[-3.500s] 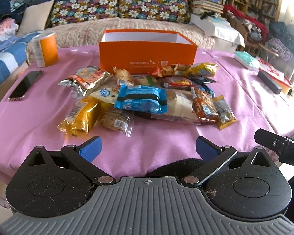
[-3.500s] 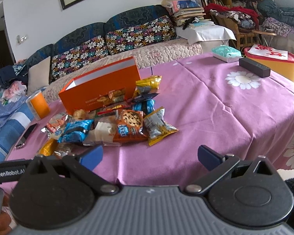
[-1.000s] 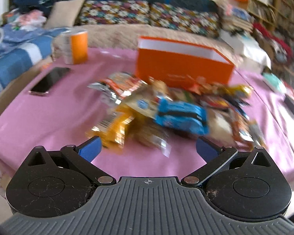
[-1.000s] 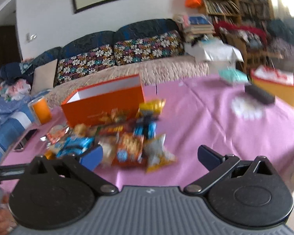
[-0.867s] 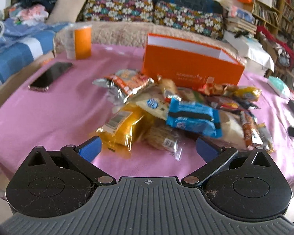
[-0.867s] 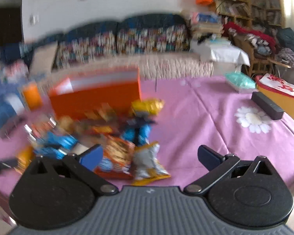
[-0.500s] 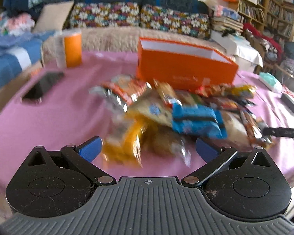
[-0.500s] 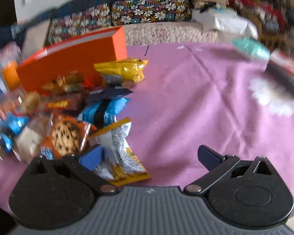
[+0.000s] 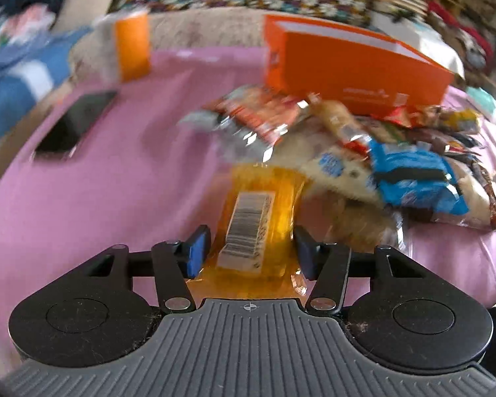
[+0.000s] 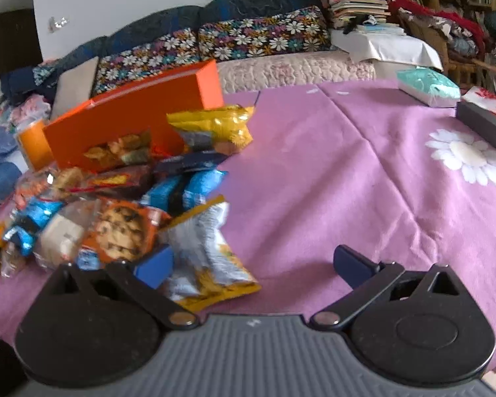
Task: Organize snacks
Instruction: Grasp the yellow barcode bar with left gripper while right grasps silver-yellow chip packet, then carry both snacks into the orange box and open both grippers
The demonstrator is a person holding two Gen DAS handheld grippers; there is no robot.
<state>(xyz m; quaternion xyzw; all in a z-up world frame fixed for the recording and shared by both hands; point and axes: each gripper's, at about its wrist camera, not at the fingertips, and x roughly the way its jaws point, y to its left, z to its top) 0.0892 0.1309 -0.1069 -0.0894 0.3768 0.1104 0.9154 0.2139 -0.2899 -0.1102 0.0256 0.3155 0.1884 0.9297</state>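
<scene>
Left gripper (image 9: 251,251) just closed in, blue pads (image 9: 196,251) now pinching one clear orange-yellow snack packet with a white barcode label (image 9: 254,225) from both sides; packet lies lengthwise between the fingers, far end still at the near edge of the snack pile on the pink-purple tablecloth (image 9: 99,198). Left view motion-blurred.

Right gripper (image 10: 253,264) spread wide, nothing clamped; left pad over the edge of one silver-and-yellow crinkly snack bag (image 10: 208,251), contact not clear. Bag at the near right corner of the pile, flat on the cloth.

Pile, right view: one orange cookie packet with chocolate-chip picture (image 10: 122,228) just left of the silver bag; two blue-and-black wrapped packets, one mid-pile (image 10: 185,188), one at far left (image 10: 29,221); one yellow shiny bag (image 10: 215,125) at the back against the box; one pale bread-like item in clear wrap (image 10: 62,235); several more small wrappers, too blurred to count.

One open orange rectangular cardboard box (image 9: 353,69) behind the pile, touching it, no snacks visible inside from these angles. One orange-and-white cylindrical can (image 9: 132,46) at the far left of the table, apart from the box. One black phone (image 9: 76,122) flat on the cloth, left side. One teal tissue pack (image 10: 426,86) and one dark rectangular bar (image 10: 482,125) at the right edge. One white daisy print (image 10: 466,155) on the cloth.
</scene>
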